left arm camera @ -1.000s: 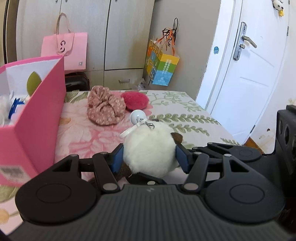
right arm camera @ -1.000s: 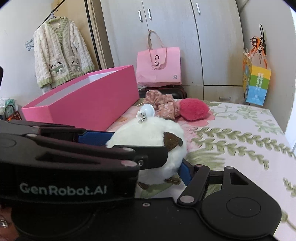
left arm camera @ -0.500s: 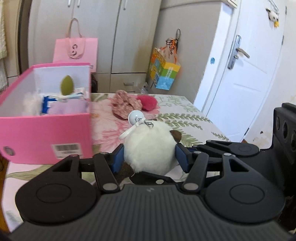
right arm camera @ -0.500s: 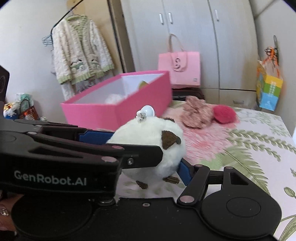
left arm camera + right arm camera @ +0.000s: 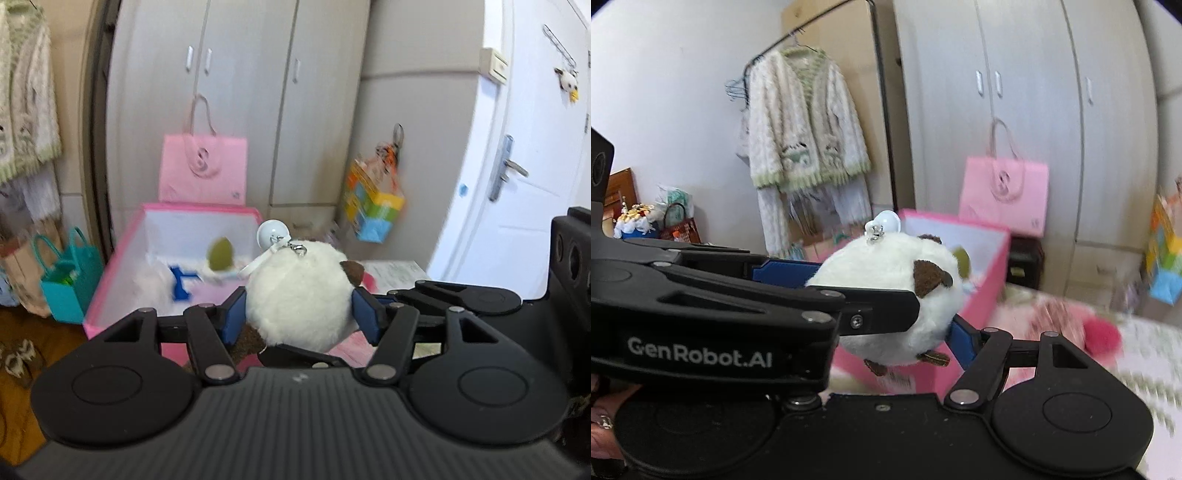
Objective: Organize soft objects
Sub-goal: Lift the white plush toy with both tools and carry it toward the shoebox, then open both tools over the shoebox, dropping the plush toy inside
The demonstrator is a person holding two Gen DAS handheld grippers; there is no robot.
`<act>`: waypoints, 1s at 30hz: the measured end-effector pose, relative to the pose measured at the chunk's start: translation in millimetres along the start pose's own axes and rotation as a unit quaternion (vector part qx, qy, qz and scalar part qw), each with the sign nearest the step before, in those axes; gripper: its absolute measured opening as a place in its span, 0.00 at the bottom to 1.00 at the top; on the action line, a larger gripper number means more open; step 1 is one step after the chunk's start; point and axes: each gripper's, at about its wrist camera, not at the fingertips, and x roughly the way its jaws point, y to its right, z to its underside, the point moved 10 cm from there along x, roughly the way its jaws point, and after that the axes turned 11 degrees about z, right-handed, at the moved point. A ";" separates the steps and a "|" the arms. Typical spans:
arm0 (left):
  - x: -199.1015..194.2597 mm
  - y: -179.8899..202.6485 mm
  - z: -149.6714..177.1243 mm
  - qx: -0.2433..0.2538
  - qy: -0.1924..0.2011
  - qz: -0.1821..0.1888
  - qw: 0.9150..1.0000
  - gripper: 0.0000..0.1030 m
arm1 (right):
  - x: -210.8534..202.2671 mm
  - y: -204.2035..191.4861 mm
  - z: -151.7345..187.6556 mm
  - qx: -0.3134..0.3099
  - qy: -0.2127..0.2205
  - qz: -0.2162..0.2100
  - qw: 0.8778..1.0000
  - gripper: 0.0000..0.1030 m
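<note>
A white plush ball with brown ears and a key clip hangs in the air, held from two sides. My left gripper is shut on it, blue pads pressed into the fur. My right gripper also grips the plush ball; its jaws are opening slightly, the pads still touching the fur. The left gripper's black finger crosses in front in the right wrist view. Just beyond stands the open pink box, holding a green egg-shaped piece and a blue item. A red pompom lies blurred on the bed.
A pink paper bag leans on the grey wardrobe behind the box. A teal bag stands on the floor at the left. A colourful bag hangs by the white door. A knitted cardigan hangs on a rail.
Both grippers have risen and swung left with the plush ball between them. The pink box has come from the left side to right behind the ball, its inside showing.
</note>
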 end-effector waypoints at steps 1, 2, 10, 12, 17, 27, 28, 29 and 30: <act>0.6 -7.6 -4.7 -0.002 0.005 -0.004 1.000 0.58 | 5.6 -3.4 -5.7 -0.004 0.005 -0.002 1.000 0.73; 0.9 -14.0 -8.6 -0.004 0.008 -0.008 1.000 0.58 | 11.6 -6.3 -11.1 -0.006 0.007 -0.003 1.000 0.73; 28.3 -81.6 -32.7 -0.046 0.030 -0.038 0.998 0.58 | 71.8 -22.2 -42.9 0.001 0.004 -0.030 1.000 0.73; 40.5 -97.9 -29.4 -0.062 0.024 -0.042 0.997 0.58 | 92.8 -24.6 -43.9 0.004 -0.014 -0.028 0.999 0.73; 67.9 -134.5 -17.8 -0.105 0.007 -0.046 0.993 0.58 | 135.2 -26.7 -33.8 0.021 -0.068 -0.023 0.997 0.73; 81.3 -152.8 4.3 -0.115 -0.016 -0.078 0.990 0.55 | 153.7 -29.5 -24.2 -0.010 -0.079 -0.012 0.997 0.71; 78.1 -150.9 2.7 -0.103 -0.014 -0.092 0.990 0.56 | 152.4 -29.0 -23.3 -0.013 -0.079 -0.010 0.997 0.71; 72.3 -147.3 1.5 -0.090 -0.013 -0.106 0.990 0.56 | 150.3 -28.9 -21.9 -0.019 -0.080 -0.008 0.997 0.71; 67.9 -143.7 -0.3 -0.078 -0.013 -0.114 0.990 0.57 | 147.7 -29.4 -20.8 -0.024 -0.080 -0.006 0.996 0.71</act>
